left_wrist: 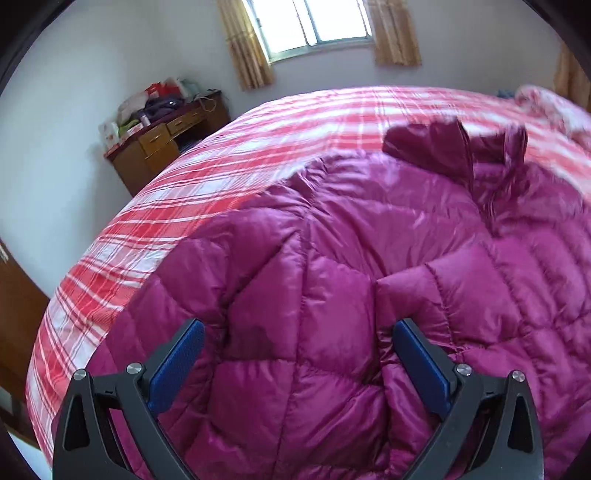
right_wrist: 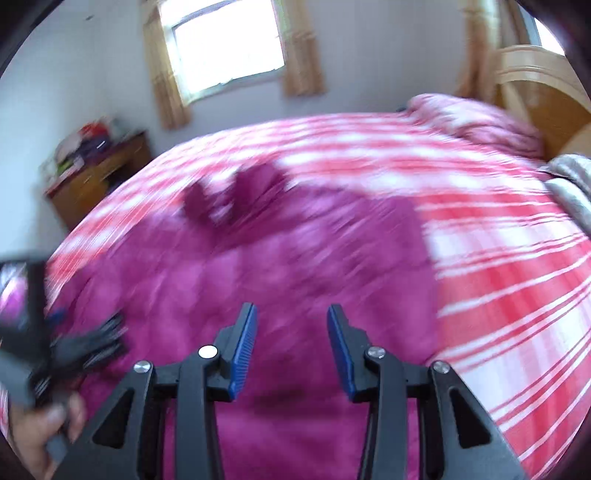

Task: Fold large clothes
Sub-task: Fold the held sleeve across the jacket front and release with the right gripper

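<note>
A magenta quilted down jacket [left_wrist: 351, 258] lies spread on the bed, its collar [left_wrist: 461, 147] at the far end. My left gripper [left_wrist: 297, 328] is open just above the jacket's near part, with the jaws wide apart and nothing between them. In the right wrist view the jacket [right_wrist: 277, 258] is blurred by motion. My right gripper [right_wrist: 291, 317] is open above the jacket's near right part and is empty. The left gripper [right_wrist: 85, 343] and the hand holding it show at the left edge of that view.
The bed has a red and white plaid cover [left_wrist: 229, 166] [right_wrist: 498, 258]. A wooden desk [left_wrist: 166, 140] piled with bags stands by the far wall under a curtained window [left_wrist: 314, 26]. A pillow [right_wrist: 480, 122] and wooden headboard [right_wrist: 546, 96] are at the right.
</note>
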`<action>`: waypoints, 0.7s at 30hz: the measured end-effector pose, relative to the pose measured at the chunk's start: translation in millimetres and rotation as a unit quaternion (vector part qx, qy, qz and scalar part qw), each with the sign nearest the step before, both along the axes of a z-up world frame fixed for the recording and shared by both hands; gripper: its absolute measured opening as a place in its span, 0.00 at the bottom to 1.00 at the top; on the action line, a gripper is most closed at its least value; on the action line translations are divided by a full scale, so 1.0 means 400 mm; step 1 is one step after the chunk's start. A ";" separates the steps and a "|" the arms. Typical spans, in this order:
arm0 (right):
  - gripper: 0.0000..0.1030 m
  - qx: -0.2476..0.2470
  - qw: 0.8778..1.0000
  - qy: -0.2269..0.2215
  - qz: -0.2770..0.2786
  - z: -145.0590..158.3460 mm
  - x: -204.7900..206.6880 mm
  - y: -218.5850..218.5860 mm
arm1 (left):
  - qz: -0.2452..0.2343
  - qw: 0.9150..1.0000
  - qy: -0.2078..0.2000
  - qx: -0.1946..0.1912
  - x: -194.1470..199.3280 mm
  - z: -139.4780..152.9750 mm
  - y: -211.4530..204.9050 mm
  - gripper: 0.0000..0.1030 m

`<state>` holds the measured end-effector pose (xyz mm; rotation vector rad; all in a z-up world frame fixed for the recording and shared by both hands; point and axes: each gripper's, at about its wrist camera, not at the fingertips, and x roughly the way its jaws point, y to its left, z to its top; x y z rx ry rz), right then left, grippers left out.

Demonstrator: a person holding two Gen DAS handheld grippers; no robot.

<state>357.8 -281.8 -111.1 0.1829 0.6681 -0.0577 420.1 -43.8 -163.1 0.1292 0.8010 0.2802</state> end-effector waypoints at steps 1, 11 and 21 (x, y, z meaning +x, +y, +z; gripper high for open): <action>0.42 0.001 1.000 -0.002 -0.010 0.003 0.014 -0.021 | 0.001 1.000 -0.011 -0.010 -0.009 0.020 0.003 0.99; 0.42 0.011 0.999 0.033 -0.033 -0.071 0.089 -0.119 | -0.063 0.998 -0.003 -0.015 0.036 0.006 -0.122 0.99; 0.42 0.023 0.997 0.062 -0.026 -0.109 0.111 -0.122 | -0.058 0.997 0.037 -0.027 0.083 -0.063 -0.111 0.99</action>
